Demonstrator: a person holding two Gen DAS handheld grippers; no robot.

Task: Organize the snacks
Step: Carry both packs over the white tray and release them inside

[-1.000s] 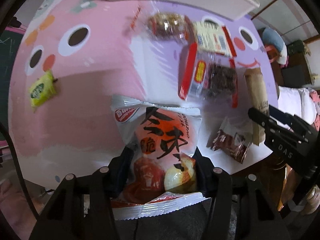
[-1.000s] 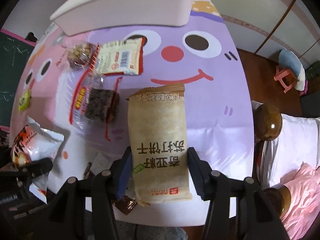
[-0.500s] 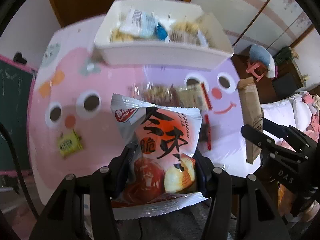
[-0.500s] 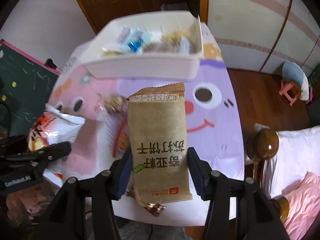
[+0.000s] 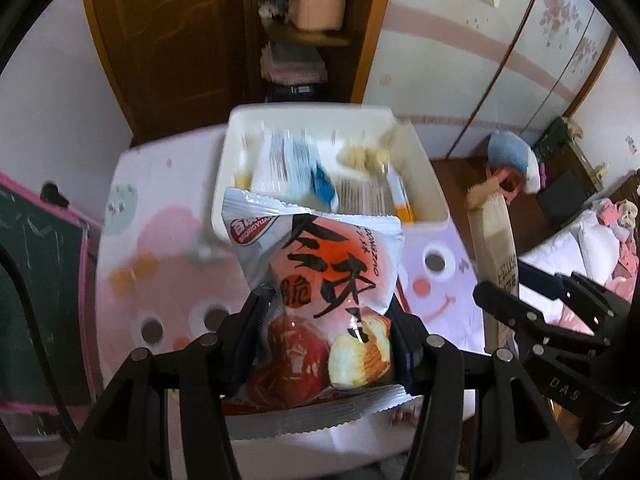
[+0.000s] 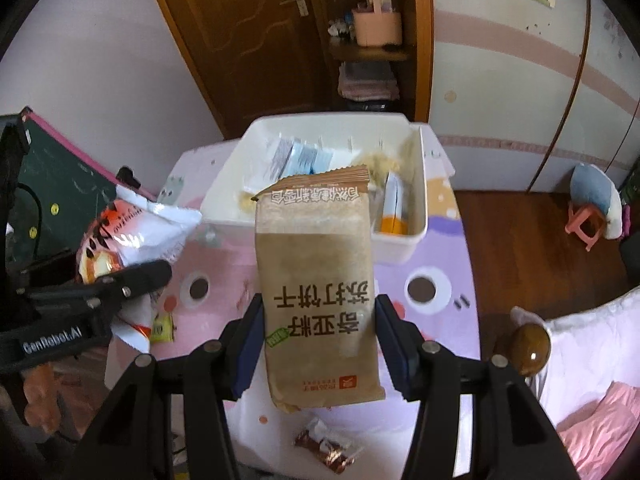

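The left gripper [image 5: 326,336] clamps the lower half of a white-and-orange snack bag [image 5: 320,280], jaws partly closed against its sides. The right gripper [image 6: 320,340] grips a brown cracker packet [image 6: 318,296] the same way, low on its body. Both packets hang in the air above the tabletop [image 6: 432,360].

The white bin [image 6: 420,184] lies ahead of and below both sets of fingertips, already holding several packets.

Risks:
- The snack bag is air-filled; pad pressure on it may let it slip or rotate during release.
- The two grippers travel close together, the cracker packet just to the right of the left gripper; converging on the bin at once risks a collision.
- A tall packet may catch the near bin wall and fall outside.
- A small wrapped snack [image 6: 324,446] below the right gripper remains to be collected.
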